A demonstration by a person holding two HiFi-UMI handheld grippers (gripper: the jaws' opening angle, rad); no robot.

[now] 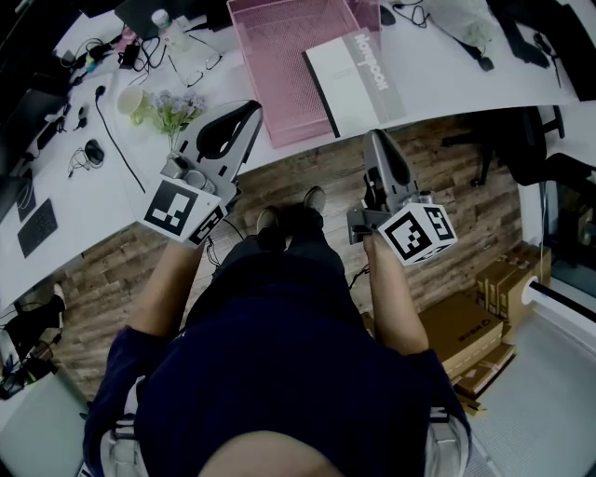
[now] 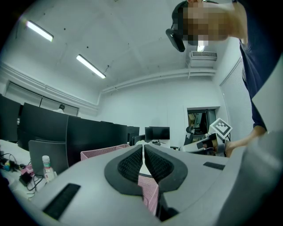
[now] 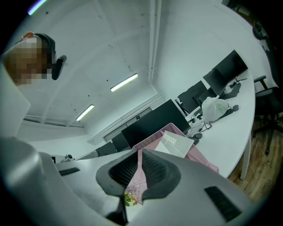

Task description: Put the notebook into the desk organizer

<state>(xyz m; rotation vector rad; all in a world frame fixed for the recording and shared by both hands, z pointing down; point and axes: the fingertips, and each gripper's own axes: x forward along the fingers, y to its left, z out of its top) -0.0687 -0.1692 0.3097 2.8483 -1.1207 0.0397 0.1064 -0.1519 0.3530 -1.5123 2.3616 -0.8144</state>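
A white notebook (image 1: 358, 82) lies tilted across the right rim of the pink mesh desk organizer (image 1: 275, 65) on the white desk; in the right gripper view the notebook (image 3: 173, 143) leans on the organizer (image 3: 201, 156). Both grippers hover over the person's lap, short of the desk edge. My left gripper (image 1: 251, 110) points toward the organizer's near left corner, and its jaws (image 2: 143, 148) meet with nothing between them. My right gripper (image 1: 377, 138) sits below the notebook, its jaws (image 3: 139, 152) touching at the tips and holding nothing.
A small plant (image 1: 172, 110) and a cup (image 1: 130, 101) stand left of the organizer, with cables and a mouse (image 1: 93, 149) further left. A white bag (image 1: 461, 19) lies at the desk's back right. Cardboard boxes (image 1: 475, 326) sit on the wooden floor to the right.
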